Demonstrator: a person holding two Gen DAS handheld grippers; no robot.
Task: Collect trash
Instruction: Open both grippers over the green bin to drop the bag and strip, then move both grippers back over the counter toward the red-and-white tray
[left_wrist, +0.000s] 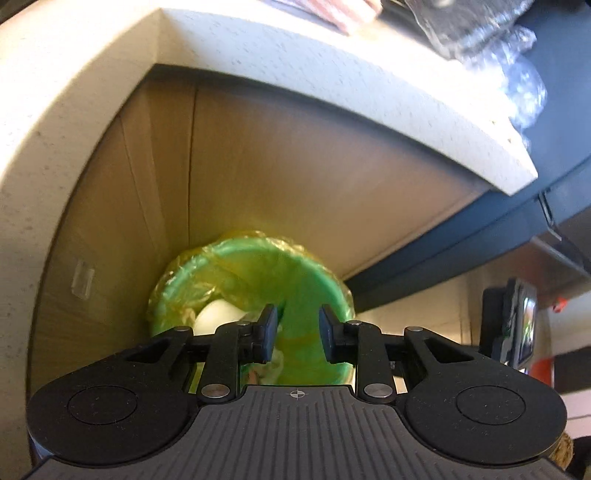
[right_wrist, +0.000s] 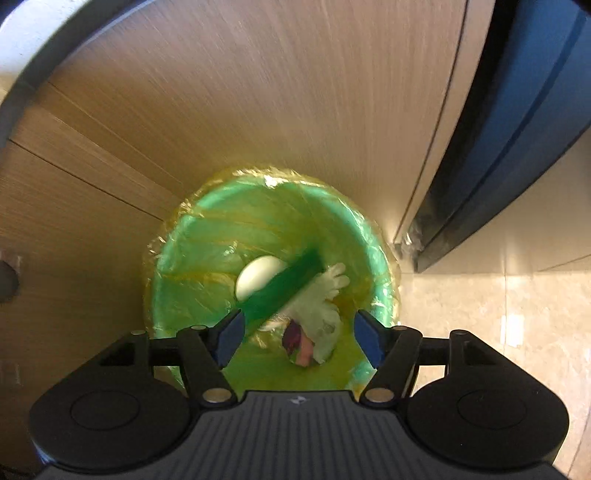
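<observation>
A green bin (right_wrist: 207, 236) with a yellow liner stands on the floor against a wooden cabinet. Inside it I see a white egg-shaped item (right_wrist: 258, 278), a blurred green strip (right_wrist: 284, 290), a pale translucent glove (right_wrist: 321, 302) and a bit of coloured wrapper (right_wrist: 301, 349). My right gripper (right_wrist: 300, 339) hangs over the bin's mouth, pointing down, jaws wide apart and no pad pressing on anything. In the left wrist view the same bin (left_wrist: 314, 273) lies below my left gripper (left_wrist: 298, 334), whose jaws stand narrowly apart with nothing between them. The white item (left_wrist: 216, 314) shows beside its left finger.
A speckled pale counter (left_wrist: 258, 62) overhangs the wooden cabinet front (left_wrist: 295, 177). Crumpled clear plastic (left_wrist: 517, 66) lies on the counter's far right. A dark blue panel (right_wrist: 517, 129) stands right of the bin, above a pale tiled floor (right_wrist: 480, 314).
</observation>
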